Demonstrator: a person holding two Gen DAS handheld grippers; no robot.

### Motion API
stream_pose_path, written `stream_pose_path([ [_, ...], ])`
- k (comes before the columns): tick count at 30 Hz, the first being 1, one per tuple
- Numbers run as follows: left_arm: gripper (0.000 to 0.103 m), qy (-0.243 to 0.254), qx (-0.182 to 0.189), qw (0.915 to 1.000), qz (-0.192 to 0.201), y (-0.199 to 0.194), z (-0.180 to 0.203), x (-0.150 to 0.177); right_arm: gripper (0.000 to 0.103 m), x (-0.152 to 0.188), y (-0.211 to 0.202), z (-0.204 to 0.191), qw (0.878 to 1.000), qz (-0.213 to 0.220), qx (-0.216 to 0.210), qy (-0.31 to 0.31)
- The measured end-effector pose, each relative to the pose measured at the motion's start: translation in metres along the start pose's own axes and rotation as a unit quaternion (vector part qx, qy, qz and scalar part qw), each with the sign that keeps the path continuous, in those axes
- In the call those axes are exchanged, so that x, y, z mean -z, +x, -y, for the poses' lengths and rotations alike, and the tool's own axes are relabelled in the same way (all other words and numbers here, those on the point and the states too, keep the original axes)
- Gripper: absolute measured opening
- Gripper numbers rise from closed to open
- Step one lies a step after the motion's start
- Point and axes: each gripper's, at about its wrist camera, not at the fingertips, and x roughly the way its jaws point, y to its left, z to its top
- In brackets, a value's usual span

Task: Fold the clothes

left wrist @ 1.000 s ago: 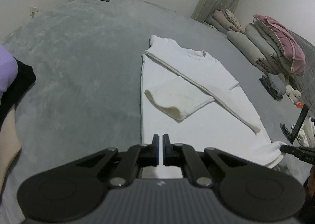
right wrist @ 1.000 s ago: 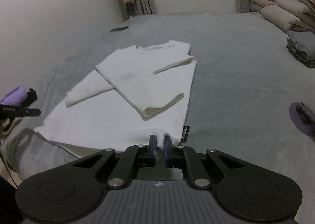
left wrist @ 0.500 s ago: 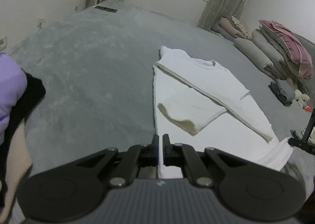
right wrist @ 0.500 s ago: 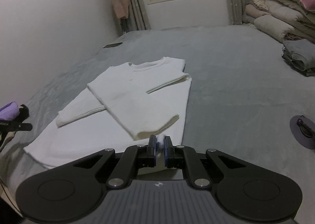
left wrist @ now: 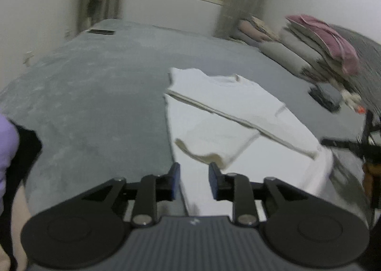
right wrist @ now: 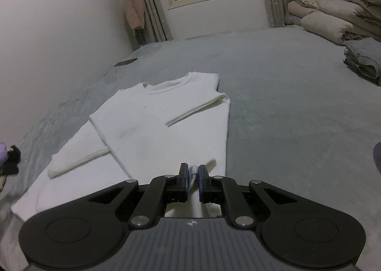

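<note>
A white long-sleeved sweater lies on a grey bed cover with both sleeves folded across its body. My left gripper is open, with the sweater's bottom hem lying between and below its fingers. My right gripper is nearly shut on a fold of the sweater's hem and holds that corner lifted. The sweater fills the middle of the right wrist view, collar at the far end.
Stacked pillows and a pink quilt lie at the far right. Folded grey clothes sit to the right. A purple and black garment lies at the left edge. A dark phone lies far left by the wall.
My left gripper has opened and let the hem go. Both grippers have risen and moved forward over the sweater. The right gripper still pinches the hem.
</note>
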Motion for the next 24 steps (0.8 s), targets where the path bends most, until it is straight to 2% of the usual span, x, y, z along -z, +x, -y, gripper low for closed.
stream_pose_path([
  [6, 0.030, 0.038, 0.016, 0.9988, -0.027, 0.005, 0.007, 0.007, 0.009, -0.004, 0.004, 0.003, 1.000, 0.009, -0.001, 0.011],
  [9, 0.030, 0.060, 0.027, 0.9975, -0.025, 0.001, 0.010, 0.008, 0.009, -0.004, 0.004, 0.002, 1.000, 0.010, 0.001, 0.009],
  [11, 0.036, 0.077, 0.030, 0.9963, -0.022, -0.001, 0.014, 0.008, 0.009, -0.004, 0.004, 0.002, 1.000, 0.009, 0.003, 0.010],
  [13, 0.048, 0.096, 0.026, 0.9949, -0.020, -0.002, 0.020, 0.010, 0.009, -0.004, 0.005, 0.002, 1.000, 0.007, 0.007, 0.009],
  [15, 0.048, 0.119, 0.022, 0.9925, -0.017, -0.004, 0.028, 0.013, 0.009, -0.005, 0.008, 0.002, 1.000, 0.005, 0.013, 0.004],
  [17, 0.048, 0.151, 0.027, 0.9881, -0.011, -0.009, 0.037, 0.018, 0.009, -0.005, 0.009, 0.003, 1.000, 0.005, 0.017, 0.005],
  [20, 0.050, 0.194, 0.060, 0.9792, -0.006, -0.018, 0.047, 0.026, 0.009, -0.005, 0.009, 0.005, 1.000, 0.009, 0.020, 0.013],
  [24, 0.051, 0.257, 0.077, 0.9631, -0.020, -0.018, 0.061, 0.041, 0.009, -0.005, 0.007, 0.012, 0.999, 0.013, 0.041, 0.020],
])
